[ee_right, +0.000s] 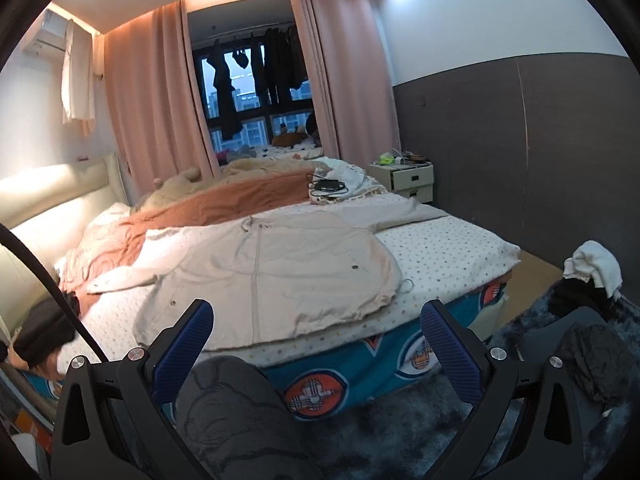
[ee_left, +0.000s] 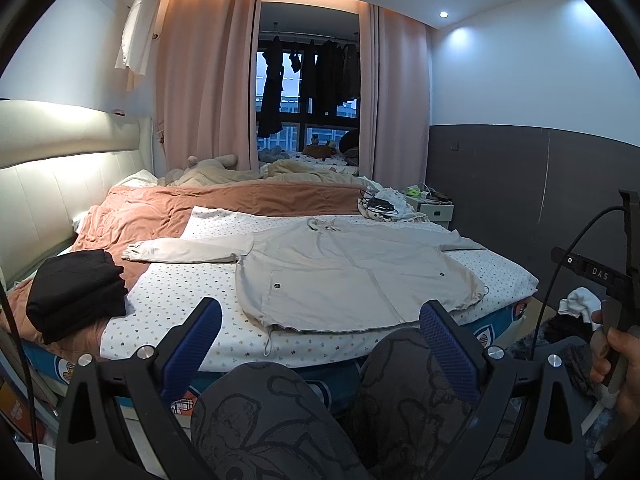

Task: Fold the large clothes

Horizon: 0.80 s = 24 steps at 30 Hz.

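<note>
Since jacket point(ee_left: 352, 272) looks soft and floppy, best grab near hem corners; left gripper point(ee_left: 320, 336) and right gripper point(ee_right: 316, 336) both spread, empty.

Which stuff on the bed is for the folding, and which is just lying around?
For the job:
- beige jacket, spread flat, not yet folded
- left gripper, open
- right gripper, open
- black pile, looks already folded

Lying about:
- orange blanket
- cables
- nightstand
- white cloth on the floor heap
</note>
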Motion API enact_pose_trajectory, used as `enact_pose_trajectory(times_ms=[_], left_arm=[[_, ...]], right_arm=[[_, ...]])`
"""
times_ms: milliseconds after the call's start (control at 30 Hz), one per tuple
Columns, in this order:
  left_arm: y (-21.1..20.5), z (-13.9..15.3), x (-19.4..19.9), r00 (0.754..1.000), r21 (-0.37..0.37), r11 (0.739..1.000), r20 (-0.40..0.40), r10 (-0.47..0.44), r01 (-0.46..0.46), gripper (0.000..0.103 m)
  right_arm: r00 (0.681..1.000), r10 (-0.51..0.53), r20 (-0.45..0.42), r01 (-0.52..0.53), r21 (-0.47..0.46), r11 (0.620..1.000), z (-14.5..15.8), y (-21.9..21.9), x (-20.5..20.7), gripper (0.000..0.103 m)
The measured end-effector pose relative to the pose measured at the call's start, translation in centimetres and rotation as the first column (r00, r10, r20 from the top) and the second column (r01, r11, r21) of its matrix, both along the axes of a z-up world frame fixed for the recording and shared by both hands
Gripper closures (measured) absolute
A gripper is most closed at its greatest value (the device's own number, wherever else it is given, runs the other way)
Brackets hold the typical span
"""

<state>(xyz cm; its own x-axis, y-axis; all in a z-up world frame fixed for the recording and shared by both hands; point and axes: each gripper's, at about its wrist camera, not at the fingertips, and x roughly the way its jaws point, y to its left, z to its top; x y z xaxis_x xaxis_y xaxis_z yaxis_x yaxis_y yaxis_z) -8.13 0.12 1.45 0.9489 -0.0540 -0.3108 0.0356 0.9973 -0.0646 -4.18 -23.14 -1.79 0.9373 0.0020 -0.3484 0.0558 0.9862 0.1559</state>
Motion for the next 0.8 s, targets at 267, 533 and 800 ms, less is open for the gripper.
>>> enact_pose_trajectory(times_ms=[267,533,800], left_arm=[[0.4,0.4,0.3,1.000,0.005,1.000,-0.011,-0.002,0.002,0.002],[0.7,0.2,1.5,1.000,-0.002,1.000,-0.023,-0.009,0.009,0.002],[1.9,0.1,4.4,0.999,-0.015,1.000,-0.036,0.004,-0.005,0.002]], right_arm=[[1.000,-0.005,-0.012,0.005,-0.011,1.000,-0.8,0.6,0.7,0.000],[1.000,0.004,-0.021,-0.005,-0.035,0.999,-0.7,1.4,2.0,0.000],[1.000,0.019,-0.020,-0.019,-0.036,0.999,-0.4,2.2,5.1,0.000]])
